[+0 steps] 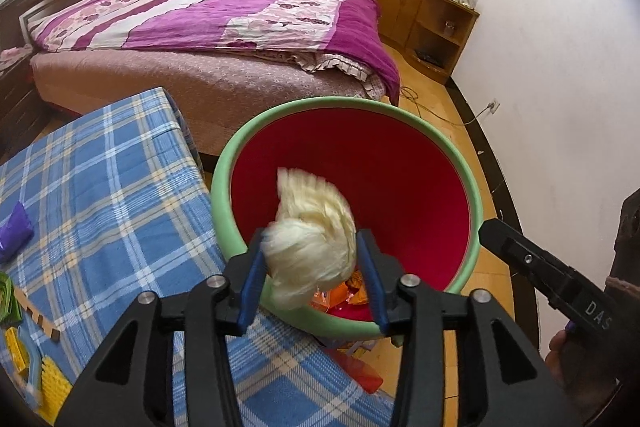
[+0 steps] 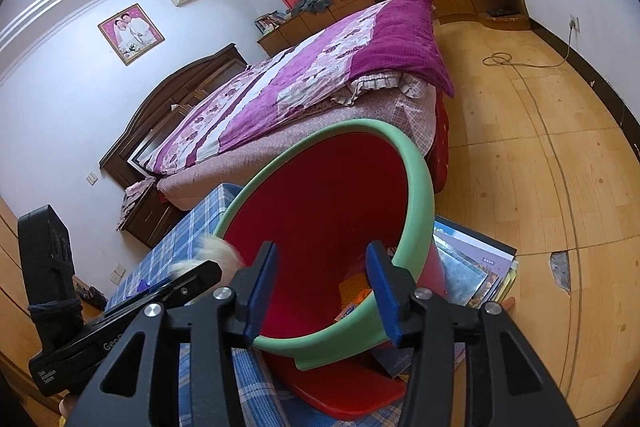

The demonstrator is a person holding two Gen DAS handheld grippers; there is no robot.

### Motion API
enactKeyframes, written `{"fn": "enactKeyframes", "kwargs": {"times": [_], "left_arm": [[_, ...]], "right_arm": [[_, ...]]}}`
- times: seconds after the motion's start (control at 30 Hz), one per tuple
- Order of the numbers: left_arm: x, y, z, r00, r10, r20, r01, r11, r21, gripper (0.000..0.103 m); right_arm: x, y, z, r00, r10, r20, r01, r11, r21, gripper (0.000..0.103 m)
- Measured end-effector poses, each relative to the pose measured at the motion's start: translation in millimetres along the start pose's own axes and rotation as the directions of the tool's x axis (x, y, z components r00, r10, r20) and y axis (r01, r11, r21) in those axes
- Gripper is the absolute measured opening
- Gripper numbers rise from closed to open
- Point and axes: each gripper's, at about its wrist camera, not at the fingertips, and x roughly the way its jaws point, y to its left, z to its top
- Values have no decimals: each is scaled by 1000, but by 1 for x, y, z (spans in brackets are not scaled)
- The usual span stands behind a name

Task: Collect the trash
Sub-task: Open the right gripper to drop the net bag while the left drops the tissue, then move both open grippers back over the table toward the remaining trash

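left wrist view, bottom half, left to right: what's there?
purple cloth → blue plaid tablecloth → left gripper with the cream tissue wad between its fingers, over the red bin → right gripper

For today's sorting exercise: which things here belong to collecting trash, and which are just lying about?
Belongs to the job:
- bin, red with a green rim
- pale tissue wad over the bin
- wrappers inside the bin
- left gripper

Just lying about:
- checked tablecloth
- bed
- books
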Motion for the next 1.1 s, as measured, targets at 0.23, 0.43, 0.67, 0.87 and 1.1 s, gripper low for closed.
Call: {"fn": "enactKeyframes", "kwargs": {"times": [0.23,0.43,0.67,0.87,1.1], "left_arm": [[-6,1,-3,1000,7,6,-7,1000,-4,50],[-17,11,-11,1000,21,-5,-21,999,-40,50],[-39,31,-24,999,46,12,-45,994,-98,50],[-56,53,-36,996,91,17,-88,985,-150,50],[-76,78,-46,988,152,37,-142,970,-199,53]], "right_arm": [[0,2,-2,1000,-2,-13,2,1000,2,50],[-2,7,-5,1000,-1,-21,1,1000,-5,55],[-6,20,-11,999,7,-34,-8,1000,-21,61],[-7,28,-18,999,12,-50,-14,999,-34,64],[-6,44,-28,997,20,-74,-24,998,-59,68]]}}
